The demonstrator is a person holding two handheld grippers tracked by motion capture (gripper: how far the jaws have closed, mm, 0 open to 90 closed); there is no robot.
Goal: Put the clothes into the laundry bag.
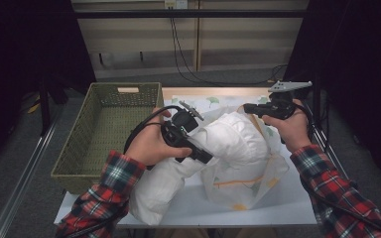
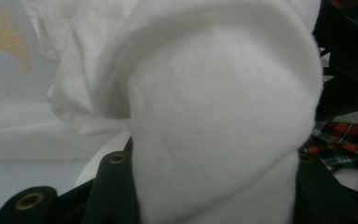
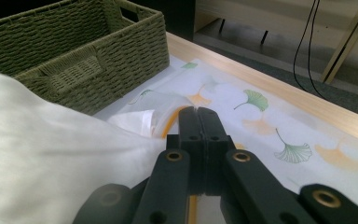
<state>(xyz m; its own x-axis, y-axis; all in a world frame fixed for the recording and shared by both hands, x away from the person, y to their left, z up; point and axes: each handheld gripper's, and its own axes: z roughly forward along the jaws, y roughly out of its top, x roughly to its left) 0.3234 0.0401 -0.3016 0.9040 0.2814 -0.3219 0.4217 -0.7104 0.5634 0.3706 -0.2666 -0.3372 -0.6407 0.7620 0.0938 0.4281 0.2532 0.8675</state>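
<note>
A person in a red plaid shirt works a white pillow into a pale pillowcase printed with ginkgo leaves, on a table beside a green woven basket. The pillow lies across the middle of the table, its far end already inside the case and its near end hanging off the front edge. The left gripper is clamped partway closed around a thick bulge of the pillow, the stuffing swelling up between its black jaws in the left gripper view. The right gripper, raised at the far right, has its jaws pressed fully together, apparently pinching the orange-trimmed edge of the pillowcase, though the cloth between the tips is hard to make out. To do this step well, the right should likely keep the opening taut and lifted while the left feeds the pillow in steadily, corner first, without bunching.
</note>
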